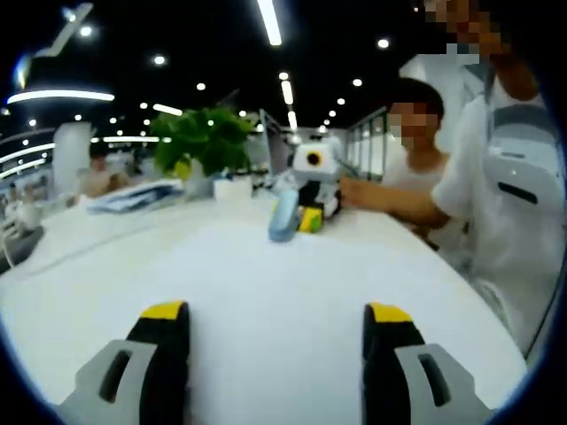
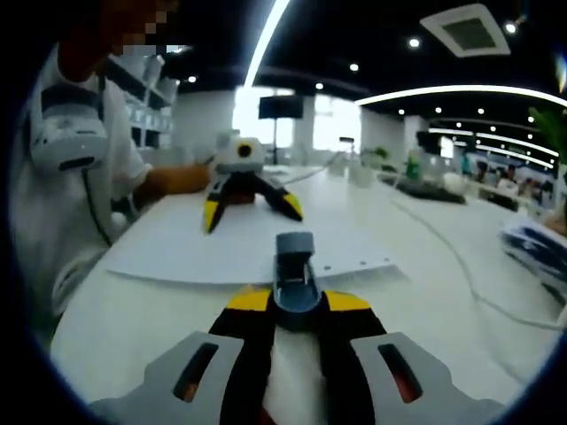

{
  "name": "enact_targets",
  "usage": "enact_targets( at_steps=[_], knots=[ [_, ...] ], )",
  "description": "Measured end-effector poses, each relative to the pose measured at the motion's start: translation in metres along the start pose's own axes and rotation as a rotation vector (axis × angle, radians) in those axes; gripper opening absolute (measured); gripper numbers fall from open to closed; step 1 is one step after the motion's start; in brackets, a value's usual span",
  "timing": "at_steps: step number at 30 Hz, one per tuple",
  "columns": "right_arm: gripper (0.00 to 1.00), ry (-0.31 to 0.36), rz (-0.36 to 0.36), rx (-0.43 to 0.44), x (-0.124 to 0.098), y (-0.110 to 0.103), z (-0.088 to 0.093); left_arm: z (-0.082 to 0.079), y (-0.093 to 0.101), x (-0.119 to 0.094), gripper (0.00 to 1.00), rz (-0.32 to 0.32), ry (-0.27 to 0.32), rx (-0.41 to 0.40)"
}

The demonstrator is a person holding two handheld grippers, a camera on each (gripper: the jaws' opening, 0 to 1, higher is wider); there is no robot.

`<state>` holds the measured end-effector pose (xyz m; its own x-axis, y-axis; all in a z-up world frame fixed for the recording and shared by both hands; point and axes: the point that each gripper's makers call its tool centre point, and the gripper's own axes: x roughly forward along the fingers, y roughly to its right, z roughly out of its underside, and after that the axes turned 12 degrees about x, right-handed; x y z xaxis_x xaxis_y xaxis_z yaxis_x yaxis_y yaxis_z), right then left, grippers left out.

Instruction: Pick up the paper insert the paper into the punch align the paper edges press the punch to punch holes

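Two grippers on the table: right gripper [image 2: 297, 305] clamps the punch [image 2: 295, 274], whose mouth takes the paper [image 2: 204, 252] edge; left gripper [image 1: 276, 341] hangs wide open, grasping nothing. Risk now, I'd say: pressing while the sheet sits skewed, so holes land crooked

We're looking across a long white worktop [image 1: 266, 292] in a big open office. Above us is a dark ceiling with round spotlights and long light strips [image 1: 269, 21], plus a curved band of light [image 2: 461, 90] and a square vent [image 2: 468, 28]. A leafy green plant [image 1: 202, 135] stands far down the worktop. Bright windows [image 2: 257, 113] glow behind a dark hanging screen [image 2: 280, 107].
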<state>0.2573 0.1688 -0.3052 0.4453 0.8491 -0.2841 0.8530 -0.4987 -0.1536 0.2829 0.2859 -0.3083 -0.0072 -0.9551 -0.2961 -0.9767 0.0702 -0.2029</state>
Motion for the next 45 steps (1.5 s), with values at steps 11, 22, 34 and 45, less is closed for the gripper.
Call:
enact_targets(
  at_steps=[11,22,34,45],
  knots=[
    [0.23,0.004,0.005,-0.008,0.0,0.001,-0.001,0.0,0.0,0.0,0.8,0.0,0.0,0.0],
    [0.23,-0.002,0.013,-0.015,0.001,0.002,0.0,0.0,0.0,0.0,0.8,-0.001,0.0,-0.001],
    [0.3,-0.003,0.051,0.017,0.0,0.01,0.0,-0.001,-0.001,0.0,0.8,0.0,0.005,-0.002],
    [0.31,0.021,0.117,0.034,-0.01,0.013,-0.001,0.001,-0.003,-0.003,0.81,-0.016,-0.011,-0.008]
  ],
)
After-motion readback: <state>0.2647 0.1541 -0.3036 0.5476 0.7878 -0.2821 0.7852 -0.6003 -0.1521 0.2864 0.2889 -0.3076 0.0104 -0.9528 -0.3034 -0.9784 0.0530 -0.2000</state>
